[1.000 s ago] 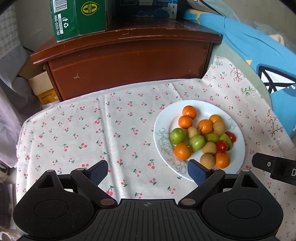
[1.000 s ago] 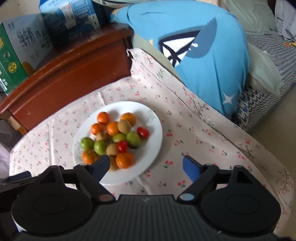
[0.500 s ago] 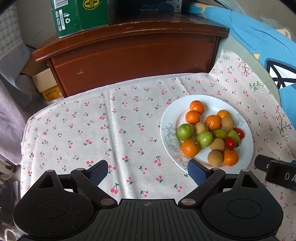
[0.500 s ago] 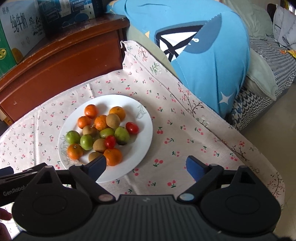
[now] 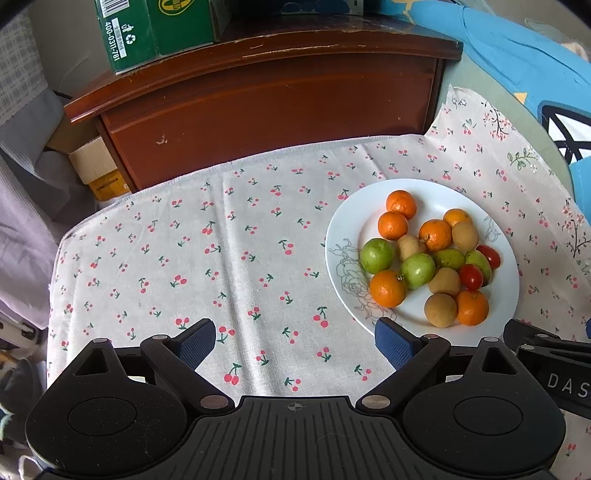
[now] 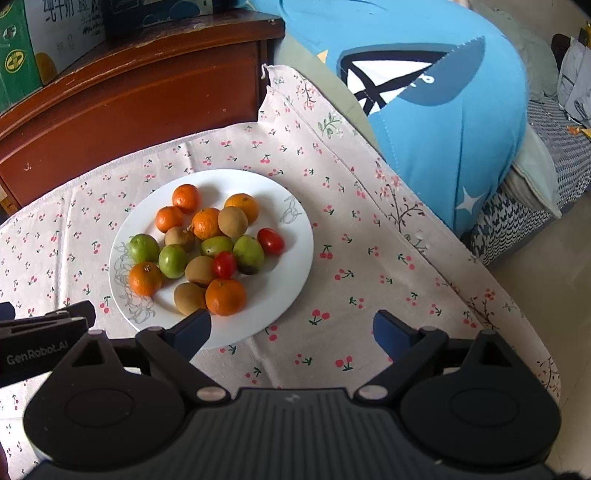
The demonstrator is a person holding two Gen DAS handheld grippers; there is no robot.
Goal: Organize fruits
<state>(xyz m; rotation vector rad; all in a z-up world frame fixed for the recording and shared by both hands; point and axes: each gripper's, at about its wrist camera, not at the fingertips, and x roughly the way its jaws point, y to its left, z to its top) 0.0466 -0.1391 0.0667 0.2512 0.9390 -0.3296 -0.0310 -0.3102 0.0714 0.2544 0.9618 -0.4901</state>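
A white plate (image 5: 506,295) (image 6: 291,273) on the cherry-print cloth holds several mixed fruits: oranges (image 5: 388,288) (image 6: 225,296), green fruits (image 5: 376,254) (image 6: 143,248), brown kiwis (image 5: 440,309) (image 6: 189,298) and two red tomatoes (image 5: 471,277) (image 6: 224,264). My left gripper (image 5: 295,343) hovers open over bare cloth to the plate's left, its right pad at the plate's near rim. My right gripper (image 6: 291,334) is open above the plate's near right edge, nothing between its fingers. Each gripper's body shows at the edge of the other's view.
A dark wooden cabinet (image 5: 273,96) (image 6: 129,92) stands behind the table, with a green carton (image 5: 159,33) on it. A blue cushion (image 6: 443,110) leans at the right. The cloth (image 5: 184,258) hangs over the table's right edge, tiled floor (image 6: 554,295) beyond.
The right gripper's jaws have spread a little wider and its view has rolled and swung, so the plate sits more centred. In the left view the plate has slid slightly right.
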